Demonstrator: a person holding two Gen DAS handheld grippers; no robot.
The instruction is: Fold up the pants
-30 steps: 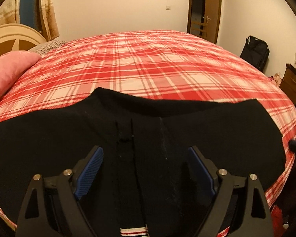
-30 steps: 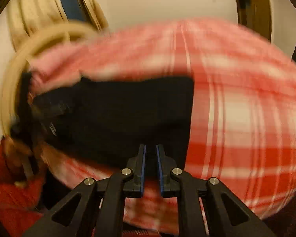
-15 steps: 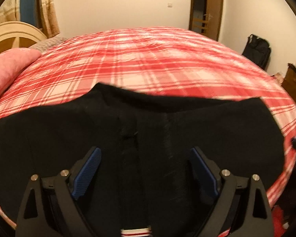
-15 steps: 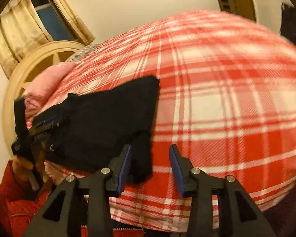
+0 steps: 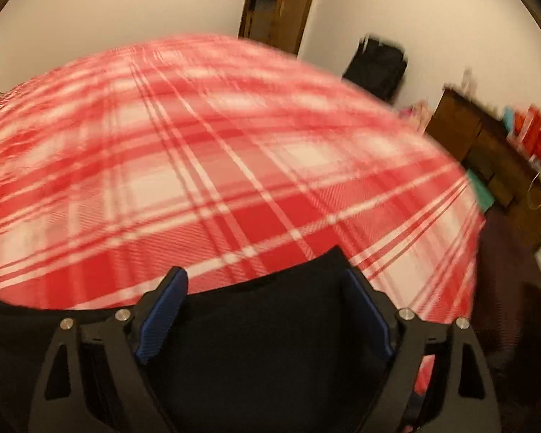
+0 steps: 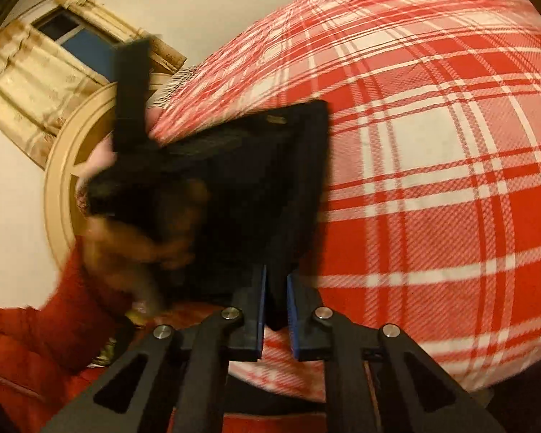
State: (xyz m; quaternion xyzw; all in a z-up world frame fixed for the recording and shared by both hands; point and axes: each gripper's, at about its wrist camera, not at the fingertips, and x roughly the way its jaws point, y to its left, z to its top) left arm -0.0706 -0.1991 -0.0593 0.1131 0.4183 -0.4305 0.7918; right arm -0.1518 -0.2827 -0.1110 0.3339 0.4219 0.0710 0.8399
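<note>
The black pants lie folded at the near edge of the red plaid bed. My left gripper is open, its blue pads wide apart over the pants' right end. In the right wrist view my right gripper is shut on the near corner of the black pants, which is lifted off the bed. The left gripper's black body and the hand in a red sleeve show just left of the pants. The view is blurred.
A wooden dresser and a black bag stand right of the bed, with a door behind. A cream headboard and a curtained window are at the left end.
My right gripper has shut on the pants' corner and lifted it. My left gripper has swung right along the pants, staying open.
</note>
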